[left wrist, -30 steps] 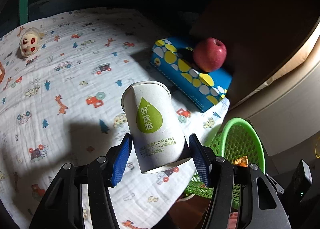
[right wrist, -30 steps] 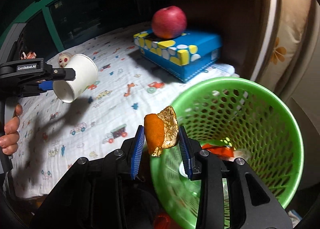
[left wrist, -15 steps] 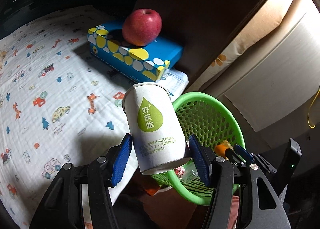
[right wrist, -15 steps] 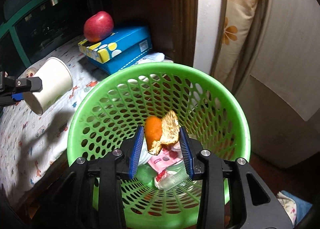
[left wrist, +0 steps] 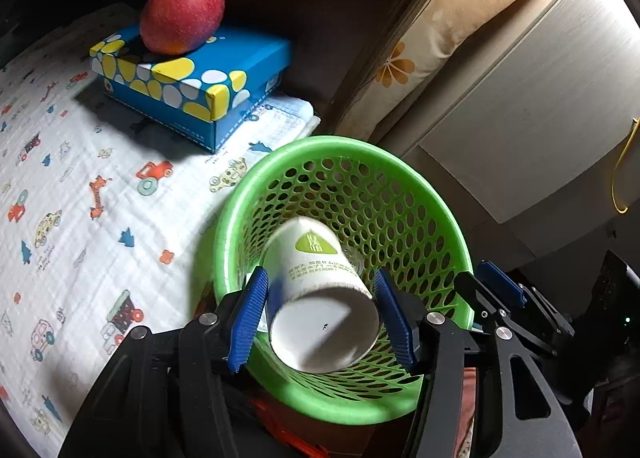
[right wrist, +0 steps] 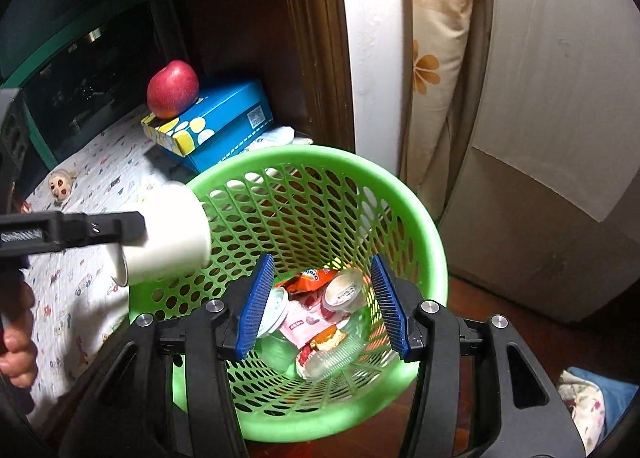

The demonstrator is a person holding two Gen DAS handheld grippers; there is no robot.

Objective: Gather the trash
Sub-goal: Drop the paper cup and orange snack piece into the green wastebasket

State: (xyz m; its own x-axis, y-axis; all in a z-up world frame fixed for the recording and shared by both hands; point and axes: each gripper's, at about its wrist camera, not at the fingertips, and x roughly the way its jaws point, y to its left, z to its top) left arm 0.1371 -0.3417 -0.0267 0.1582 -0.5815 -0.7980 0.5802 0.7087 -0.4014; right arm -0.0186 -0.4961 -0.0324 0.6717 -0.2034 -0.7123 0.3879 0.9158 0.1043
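Observation:
A green mesh basket [left wrist: 448, 225] [right wrist: 424, 217] stands beside the bed. My left gripper [left wrist: 322, 314] is over its near rim with the white paper cup [left wrist: 320, 298] between its blue pads; the jaws look spread and the cup is tipped mouth-first into the basket. The cup [right wrist: 172, 234] also shows in the right wrist view at the basket's left rim. My right gripper [right wrist: 322, 306] is open and empty above the basket. The orange peel [right wrist: 328, 338] lies inside among wrappers and plastic lids.
A red apple [left wrist: 182, 13] sits on a blue spotted box [left wrist: 192, 85] on the patterned bed sheet [left wrist: 80, 217]. A floral cushion [right wrist: 432, 69] and a pale cabinet [right wrist: 560, 137] stand behind the basket. A small doll [right wrist: 62, 183] lies on the bed.
My right gripper opened and the peel dropped into the basket. My left gripper moved right over the basket, tilted the cup downward, and its jaws spread.

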